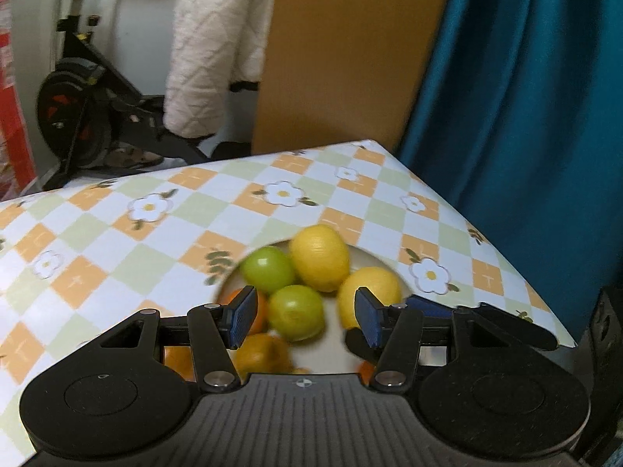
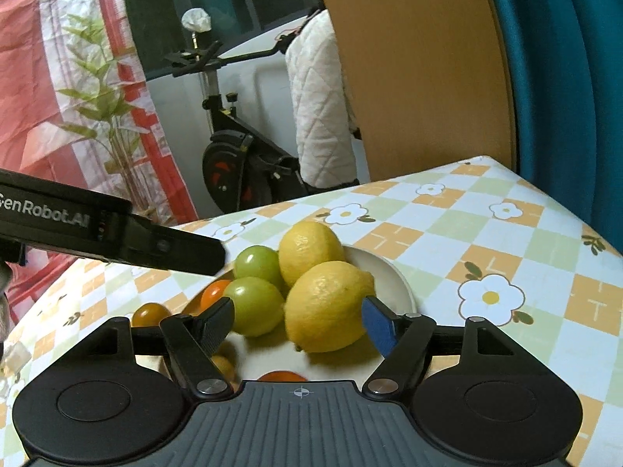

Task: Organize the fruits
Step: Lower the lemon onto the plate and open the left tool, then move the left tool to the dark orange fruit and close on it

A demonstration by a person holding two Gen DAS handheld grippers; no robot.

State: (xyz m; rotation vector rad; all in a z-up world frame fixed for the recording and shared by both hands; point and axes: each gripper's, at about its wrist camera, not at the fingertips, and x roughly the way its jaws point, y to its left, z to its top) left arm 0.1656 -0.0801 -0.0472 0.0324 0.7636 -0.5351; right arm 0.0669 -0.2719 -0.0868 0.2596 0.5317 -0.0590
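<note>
So the fruit's all piled on a white plate (image 2: 401, 284) on the flowery checked bench (image 2: 506, 241): two lemons, two green ones, some small orange ones. The right gripper (image 2: 298, 325) hangs over the near lemon (image 2: 327, 305), which sits between the pads, but the jaws are spread and not pressing on it. The left gripper (image 1: 305, 317) is released too, with a green fruit (image 1: 296, 311) below its gap and nothing held.
</note>
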